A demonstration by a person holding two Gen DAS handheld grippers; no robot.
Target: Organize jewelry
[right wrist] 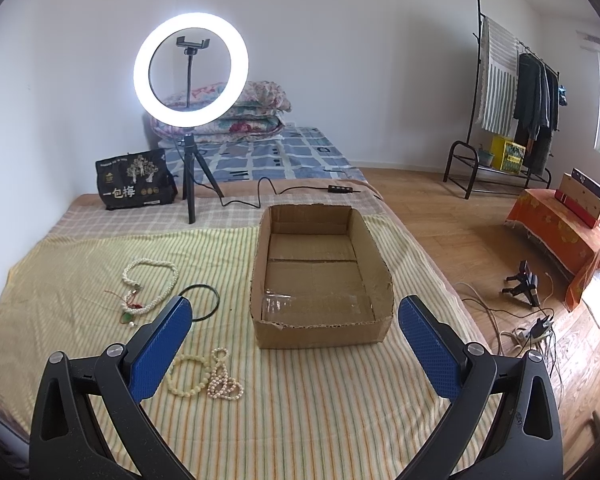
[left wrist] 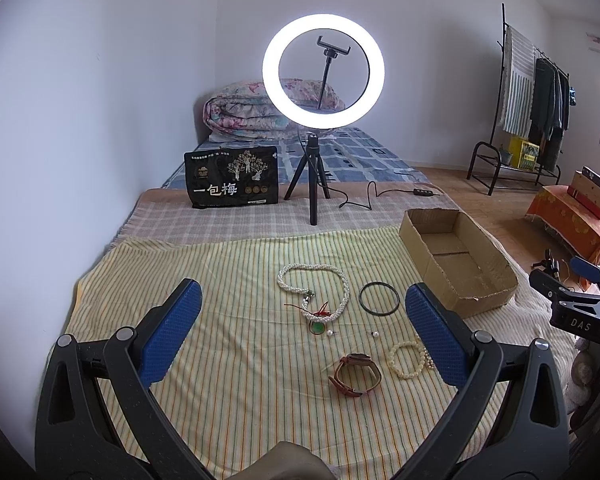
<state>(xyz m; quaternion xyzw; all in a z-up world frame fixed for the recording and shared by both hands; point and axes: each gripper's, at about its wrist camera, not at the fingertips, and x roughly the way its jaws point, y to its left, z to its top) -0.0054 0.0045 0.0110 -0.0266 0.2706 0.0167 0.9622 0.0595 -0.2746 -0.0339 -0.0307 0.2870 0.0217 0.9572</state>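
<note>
Lying on the striped yellow cloth (left wrist: 228, 360), the brown leather strap watch (left wrist: 356, 374) sits just ahead of the left gripper (left wrist: 300, 332), between its spread blue fingers. The right gripper (right wrist: 296, 344) is wide open too, facing the empty brown cardboard box (right wrist: 320, 332). Bumpy cream bead bracelets (right wrist: 204, 376) lie near-left of it.

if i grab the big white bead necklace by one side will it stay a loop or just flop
It will probably flop: the white bead necklace lies on the striped cloth in a loose, uneven loop, which suggests strung beads. The red cord and green pendant at its clasp end would likely dangle and might snag. Its thick braided strand looks fairly heavy.
</note>
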